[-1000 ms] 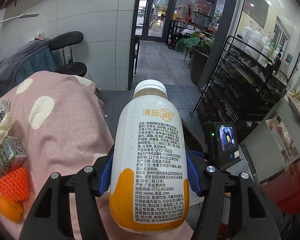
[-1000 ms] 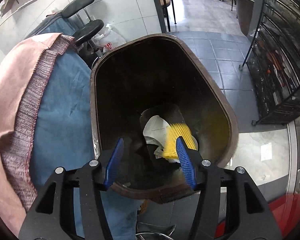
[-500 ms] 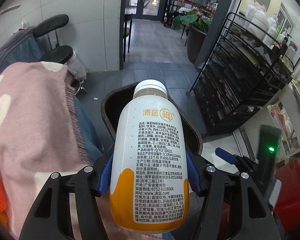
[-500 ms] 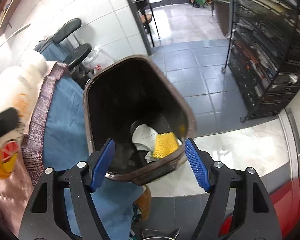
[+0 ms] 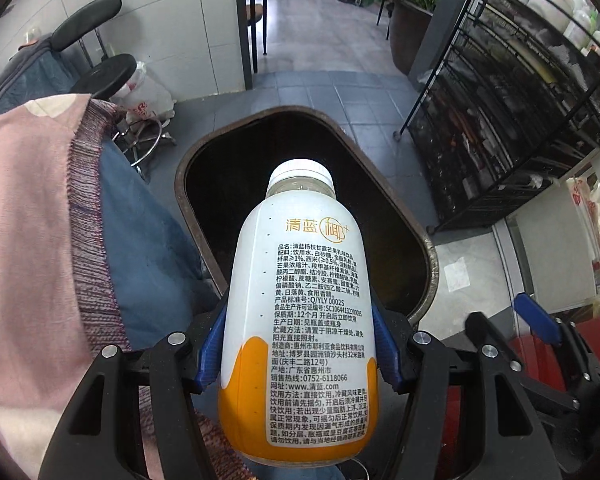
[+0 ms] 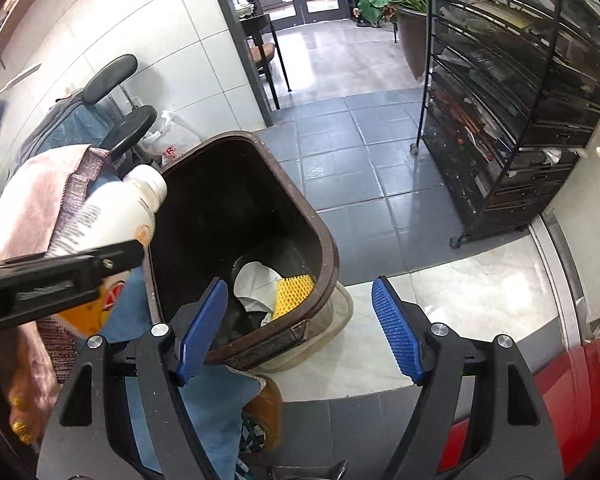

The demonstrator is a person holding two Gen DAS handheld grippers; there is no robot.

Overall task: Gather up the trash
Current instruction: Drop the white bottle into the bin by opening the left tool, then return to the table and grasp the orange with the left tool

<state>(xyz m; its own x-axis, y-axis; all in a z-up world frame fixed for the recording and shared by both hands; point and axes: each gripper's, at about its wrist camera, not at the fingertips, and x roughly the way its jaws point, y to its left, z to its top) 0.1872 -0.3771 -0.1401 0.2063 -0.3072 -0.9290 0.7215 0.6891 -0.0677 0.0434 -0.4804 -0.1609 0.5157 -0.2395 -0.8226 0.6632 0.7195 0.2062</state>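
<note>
My left gripper (image 5: 298, 350) is shut on a white and orange drink bottle (image 5: 300, 320) with a white cap. It holds the bottle over the near edge of a dark brown trash bin (image 5: 188, 208). In the right wrist view the bottle (image 6: 108, 216) hangs beside the bin's left rim (image 6: 328, 248). White paper (image 6: 254, 284) and a yellow foam net (image 6: 290, 294) lie at the bottom of the bin. My right gripper (image 6: 300, 330) is open and empty, above the bin's near right corner.
A pink cloth over blue fabric (image 5: 32, 240) covers the table edge on the left. A black wire shelf rack (image 5: 520, 120) stands to the right. A black stool (image 5: 104, 76) and a white plastic bag (image 5: 148, 92) are behind the bin. Grey tiled floor lies beyond.
My left gripper carried the bottle from over the pink cloth to above the bin. My right gripper opened wider and drew back from the bin's inside.
</note>
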